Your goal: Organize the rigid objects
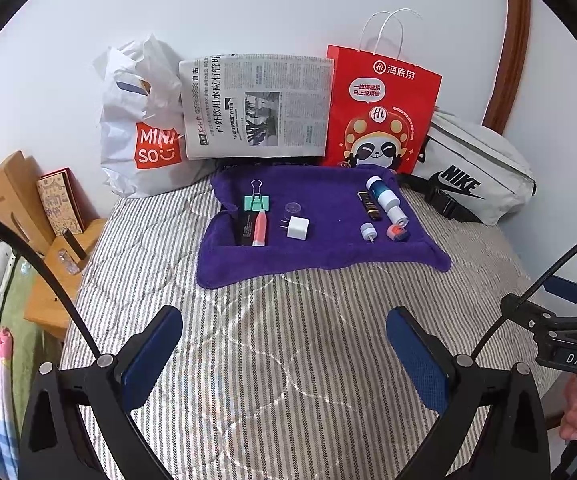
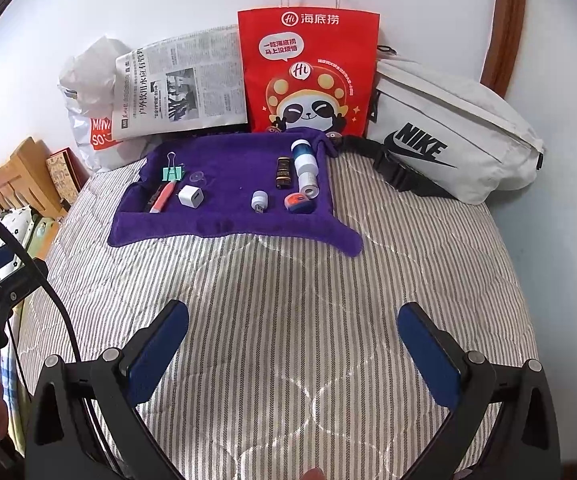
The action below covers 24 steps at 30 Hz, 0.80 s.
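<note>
A purple towel [image 1: 324,248] [image 2: 232,224] lies on the striped bed with small objects on it. On its left are a green binder clip [image 1: 256,200] [image 2: 172,172], a pink pen [image 1: 259,230] [image 2: 163,197], a white plug adapter [image 1: 298,229] [image 2: 191,197] and a clear disc [image 1: 292,208]. On its right are a blue-white bottle [image 1: 382,192] [image 2: 303,157], a dark tube [image 1: 369,205] [image 2: 283,172], a white roll [image 2: 309,183], a small white plug [image 1: 368,232] [image 2: 259,201] and an orange tape measure [image 1: 396,233] [image 2: 299,202]. My left gripper [image 1: 284,348] and right gripper [image 2: 293,344] are open and empty above the bed, well short of the towel.
Against the wall stand a white MINISO bag [image 1: 144,136], a newspaper [image 1: 256,104], a red paper bag [image 1: 380,108] [image 2: 308,72] and a white Nike pouch [image 1: 476,176] [image 2: 452,140]. A wooden nightstand [image 1: 60,264] is at the left of the bed.
</note>
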Each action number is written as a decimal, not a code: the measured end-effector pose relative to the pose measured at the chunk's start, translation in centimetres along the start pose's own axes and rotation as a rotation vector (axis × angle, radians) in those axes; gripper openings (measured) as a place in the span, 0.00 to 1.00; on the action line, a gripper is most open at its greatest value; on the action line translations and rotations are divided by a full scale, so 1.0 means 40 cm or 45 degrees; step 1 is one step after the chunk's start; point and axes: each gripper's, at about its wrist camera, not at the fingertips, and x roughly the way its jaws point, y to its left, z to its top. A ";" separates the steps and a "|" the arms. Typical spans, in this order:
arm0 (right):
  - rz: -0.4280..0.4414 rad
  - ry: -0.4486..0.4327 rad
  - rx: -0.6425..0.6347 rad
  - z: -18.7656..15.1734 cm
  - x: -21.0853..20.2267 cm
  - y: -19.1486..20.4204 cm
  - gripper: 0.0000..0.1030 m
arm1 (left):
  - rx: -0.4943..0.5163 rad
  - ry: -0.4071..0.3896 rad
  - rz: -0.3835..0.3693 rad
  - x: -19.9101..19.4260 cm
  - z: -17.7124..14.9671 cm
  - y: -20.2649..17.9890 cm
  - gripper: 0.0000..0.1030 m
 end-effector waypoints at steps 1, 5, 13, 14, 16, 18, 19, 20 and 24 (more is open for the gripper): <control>0.000 -0.001 0.000 0.000 0.000 0.000 1.00 | 0.001 0.002 -0.001 0.000 0.000 0.000 1.00; 0.002 -0.002 0.001 0.001 0.000 0.001 1.00 | 0.005 0.003 0.003 0.000 -0.001 0.003 1.00; 0.000 -0.006 0.005 0.003 -0.006 0.000 1.00 | 0.002 0.004 0.002 0.002 -0.002 0.006 1.00; -0.001 -0.007 0.006 0.004 -0.007 0.000 1.00 | 0.002 0.005 0.000 0.002 -0.003 0.008 1.00; -0.005 -0.005 0.007 0.004 -0.007 -0.001 1.00 | 0.004 0.007 -0.001 0.003 -0.004 0.011 1.00; -0.010 -0.002 0.005 0.003 -0.007 -0.002 1.00 | 0.003 0.007 0.004 0.003 -0.004 0.010 1.00; -0.010 -0.001 0.005 0.003 -0.006 -0.003 1.00 | 0.003 0.007 0.004 0.003 -0.004 0.012 1.00; -0.011 0.000 0.004 0.003 -0.006 -0.003 1.00 | 0.002 0.008 0.001 0.004 -0.004 0.014 1.00; -0.015 0.002 0.003 0.003 -0.006 -0.003 1.00 | 0.009 0.007 0.004 0.004 -0.003 0.014 1.00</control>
